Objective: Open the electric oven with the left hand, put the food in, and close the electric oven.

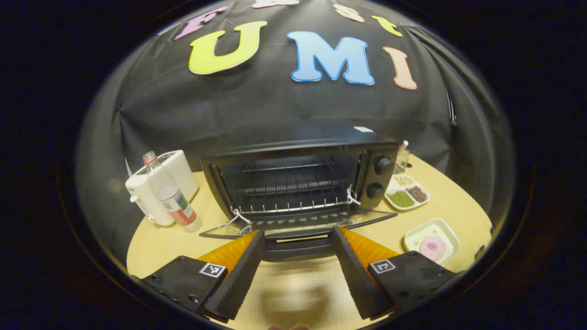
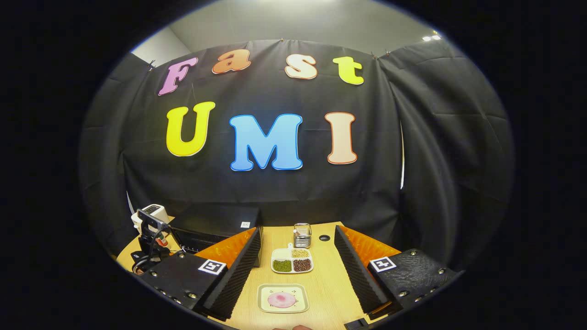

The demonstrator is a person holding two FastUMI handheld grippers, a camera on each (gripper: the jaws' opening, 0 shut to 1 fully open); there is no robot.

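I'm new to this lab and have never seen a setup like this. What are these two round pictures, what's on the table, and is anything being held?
Each picture comes from a fisheye camera riding on a hand-held tool with two-finger tongs; a person carries one in each hand.

In the left gripper view, the left tongs are open and empty, facing the black electric oven, whose glass door hangs open, showing a bare wire rack. Left of it stand a clear plastic bottle and a white appliance.

In the right gripper view, the right tongs are also open and empty. Ahead on the wooden table lie a square cream plate holding round pink food, a white divided dish of beans and a small wire basket.
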